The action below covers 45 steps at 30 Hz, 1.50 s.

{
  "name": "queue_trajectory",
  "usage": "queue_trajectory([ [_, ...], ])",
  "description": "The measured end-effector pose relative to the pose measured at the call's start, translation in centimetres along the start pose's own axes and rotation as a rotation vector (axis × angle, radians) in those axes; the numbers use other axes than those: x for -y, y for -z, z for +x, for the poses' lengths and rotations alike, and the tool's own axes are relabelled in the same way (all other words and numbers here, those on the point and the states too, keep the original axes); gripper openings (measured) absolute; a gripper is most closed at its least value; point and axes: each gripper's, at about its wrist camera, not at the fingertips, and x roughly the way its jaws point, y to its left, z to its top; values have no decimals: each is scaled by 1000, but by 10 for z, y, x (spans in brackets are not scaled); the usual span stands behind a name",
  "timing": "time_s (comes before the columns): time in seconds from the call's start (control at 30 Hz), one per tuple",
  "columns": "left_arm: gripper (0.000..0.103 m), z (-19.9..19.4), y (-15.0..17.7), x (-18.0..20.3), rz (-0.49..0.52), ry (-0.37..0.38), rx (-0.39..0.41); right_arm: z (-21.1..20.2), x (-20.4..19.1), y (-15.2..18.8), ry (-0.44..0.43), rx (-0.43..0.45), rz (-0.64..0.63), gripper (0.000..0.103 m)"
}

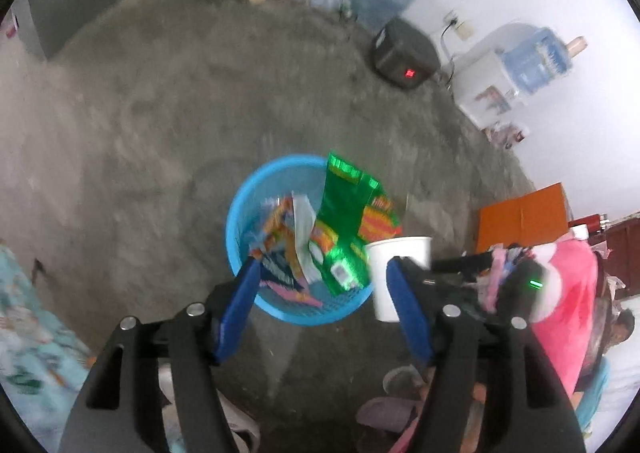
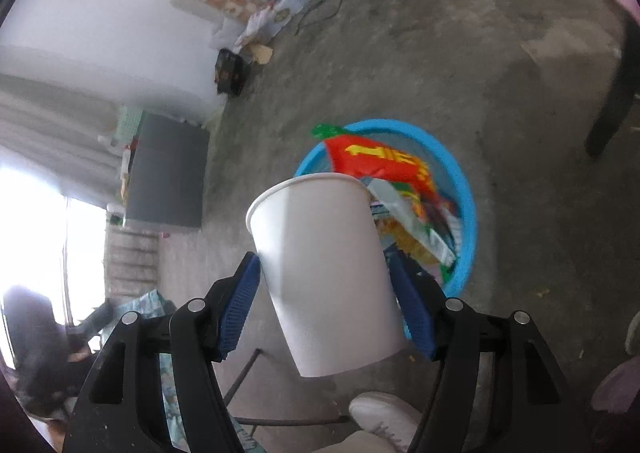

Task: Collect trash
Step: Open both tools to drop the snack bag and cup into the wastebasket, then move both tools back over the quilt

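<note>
Dropping the paper cup into the blue basket

Blue mesh basket [image 2: 466,213] sits on the concrete floor, full of wrappers; my right gripper [image 2: 326,307] is clamped on the white paper cup [image 2: 324,273] beside its rim, so I'd centre it first; left gripper [image 1: 324,311] gapes empty above

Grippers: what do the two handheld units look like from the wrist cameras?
Both match. The left gripper and right gripper have black angular plastic linkage arms with cut-outs and silver round pivot pins. Each finger carries a blue ribbed pad. No cables or sleeves show.
</note>
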Motion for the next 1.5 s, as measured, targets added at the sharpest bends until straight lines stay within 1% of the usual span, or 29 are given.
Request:
queue_trajectory([
  [0.03,67,-19,-2,3,10,1,30,5,-4,-2,10,-10,-19,65],
  [0.07,69,-32,-1,2,15,0,50,11,-7,-5,27,-17,-37,69],
  [0.13,74,-74,2,5,29,9,127,21,-9,-8,104,-20,-61,74],
  [0.17,76,-94,4,5,35,17,165,23,-9,-9,149,-14,-65,74],
  [0.2,79,-113,8,3,40,16,196,24,-9,-9,158,-11,-63,74],
  [0.27,84,-146,16,1,49,5,257,15,-10,-5,147,0,-51,74],
  [0.3,86,-167,25,-2,55,1,300,7,-14,0,123,13,-57,74],
  [0.33,88,-182,32,-4,56,-5,330,1,-20,5,112,23,-73,74],
  [0.4,91,-213,52,-13,51,-8,387,-13,-34,18,121,43,-118,74],
  [0.47,92,-241,73,-23,38,6,425,-25,-47,28,135,57,-150,74],
  [0.53,93,-258,91,-31,22,28,443,-43,-67,42,146,75,-205,74],
  [0.63,95,-285,123,-52,-35,39,468,-64,-100,62,160,100,-307,76],
  [0.7,95,-304,147,-69,-75,43,501,-81,-130,76,152,117,-399,79],
  [0.73,95,-315,158,-76,-90,35,522,-89,-144,82,144,128,-443,83],
  [0.8,95,-337,185,-92,-124,6,580,-108,-173,98,116,145,-514,85],
  [0.87,97,-358,215,-110,-178,-25,644,-121,-195,107,78,156,-547,90],
  [0.93,97,-373,240,-127,-229,-31,674,-136,-221,129,30,164,-597,92],
  [0.97,97,-380,252,-135,-252,-39,686,-139,-230,139,19,164,-628,94],
  [1.0,97,-390,273,-148,-282,-68,705,-145,-246,158,3,168,-689,95],
  [1.03,97,-394,286,-152,-294,-91,716,-148,-255,172,-9,170,-736,95],
  [1.07,97,-401,304,-160,-306,-130,729,-150,-263,183,-18,169,-777,95],
  [1.13,97,-407,332,-167,-318,-217,736,-149,-283,225,-59,136,-909,95],
  [1.23,97,-410,379,-185,-366,-359,691,-131,-300,284,-79,36,-1097,95],
  [1.27,97,-406,392,-193,-392,-395,673,-123,-301,303,-77,-1,-1159,95],
  [1.33,97,-397,413,-207,-450,-461,635,-99,-300,345,-44,-97,-1282,95],
  [1.37,97,-391,422,-216,-481,-480,616,-88,-298,360,-29,-137,-1321,95],
  [1.43,97,-372,436,-237,-549,-483,552,-61,-293,389,1,-229,-1391,95],
  [1.47,97,-361,438,-247,-573,-491,506,-51,-290,400,25,-258,-1413,95],
  [1.5,97,-354,442,-253,-585,-497,480,-39,-287,412,49,-282,-1441,95],
])
